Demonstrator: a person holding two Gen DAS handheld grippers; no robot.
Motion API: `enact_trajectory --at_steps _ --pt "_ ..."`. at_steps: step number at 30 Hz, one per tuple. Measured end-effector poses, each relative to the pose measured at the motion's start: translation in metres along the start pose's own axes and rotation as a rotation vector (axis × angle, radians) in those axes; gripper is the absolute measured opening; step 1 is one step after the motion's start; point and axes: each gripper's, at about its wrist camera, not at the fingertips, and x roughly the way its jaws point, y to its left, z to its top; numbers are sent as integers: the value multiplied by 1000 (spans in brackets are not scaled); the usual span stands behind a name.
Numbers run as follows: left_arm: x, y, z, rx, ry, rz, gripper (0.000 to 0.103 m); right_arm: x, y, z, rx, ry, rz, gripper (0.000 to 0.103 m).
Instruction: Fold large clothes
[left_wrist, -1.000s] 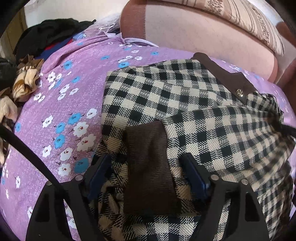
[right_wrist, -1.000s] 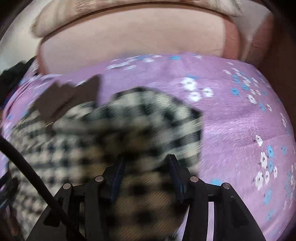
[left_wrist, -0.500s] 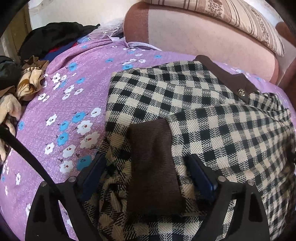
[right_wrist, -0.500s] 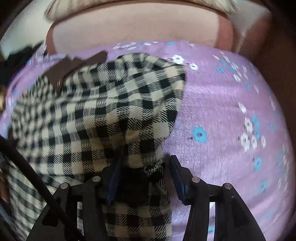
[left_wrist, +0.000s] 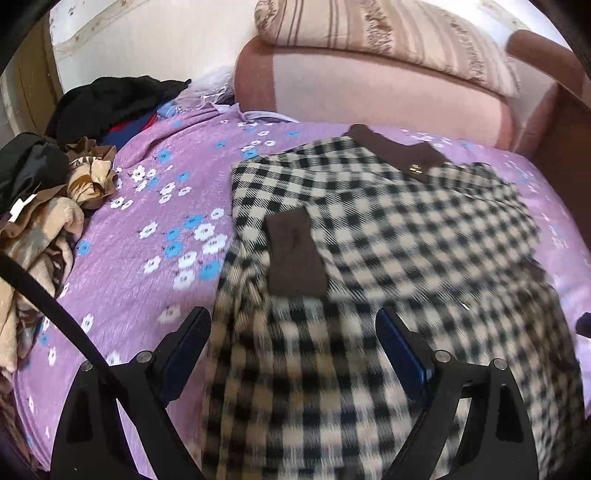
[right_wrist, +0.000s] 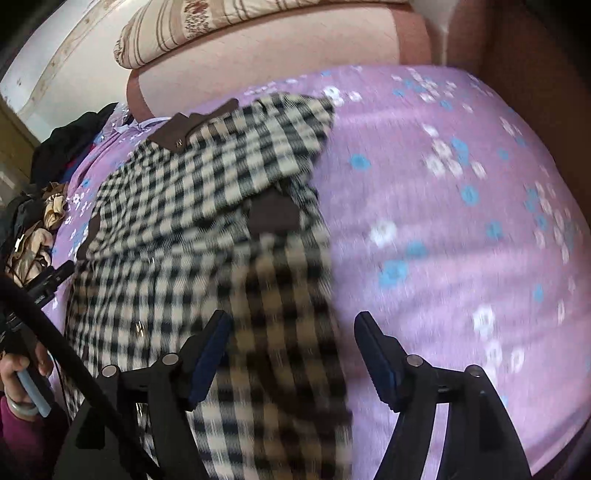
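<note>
I see the checked coat (left_wrist: 388, 229) lying flat on the purple sheet (left_wrist: 147, 221), both sleeves folded in over its front. My left view shows one brown cuff (left_wrist: 295, 254) clearly; only my right view shows the other cuff (right_wrist: 275, 214). My left gripper (left_wrist: 293, 343) is spread wide above the coat, gripping nothing. My right gripper (right_wrist: 291, 350) is spread too, over the coat's edge. A clothes pile (left_wrist: 48, 206) sits at the left.

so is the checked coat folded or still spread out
Partly folded. The coat has both sleeves laid across its front, brown cuffs on top, but its length lies unfolded on the bed.
</note>
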Motion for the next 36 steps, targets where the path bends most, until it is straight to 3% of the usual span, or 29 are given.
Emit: enact_trajectory --at_steps 9,12,13,14,15,16,20,23,26,28,29,33,36 --pt "-33 10 -55 17 21 28 90 7 -20 -36 55 31 -36 82" --pt "-42 24 -70 -35 48 -26 90 16 -22 -45 38 40 -43 80" --pt "-43 29 -74 -56 60 -49 90 16 -20 -48 2 22 -61 77" --pt "-44 34 -78 -81 73 -69 90 15 -17 -49 -29 8 -83 56" --pt "-47 41 -85 -113 82 -90 90 14 -14 -49 -59 1 -96 27" --pt "-48 44 -88 -128 85 -98 90 14 -14 -49 -76 5 -78 20" --pt "-55 59 -105 -184 120 -129 90 7 -18 -51 -86 -13 -73 12" --pt "-57 65 -117 -169 146 -97 90 1 -28 -53 -58 -25 -98 10" --pt "-59 69 -128 -151 165 -75 90 -10 -37 -59 -19 6 -6 13" --pt "-59 74 -135 -159 185 -80 90 -15 -43 -66 32 39 91 54" --pt "-58 78 -140 -166 206 -86 90 -17 -48 -71 69 57 146 81" --pt "-56 82 -150 -162 227 -103 90 -13 -47 -96 86 149 262 81" --pt "-58 75 -151 -125 235 -101 90 -16 -42 -111 57 159 300 81"
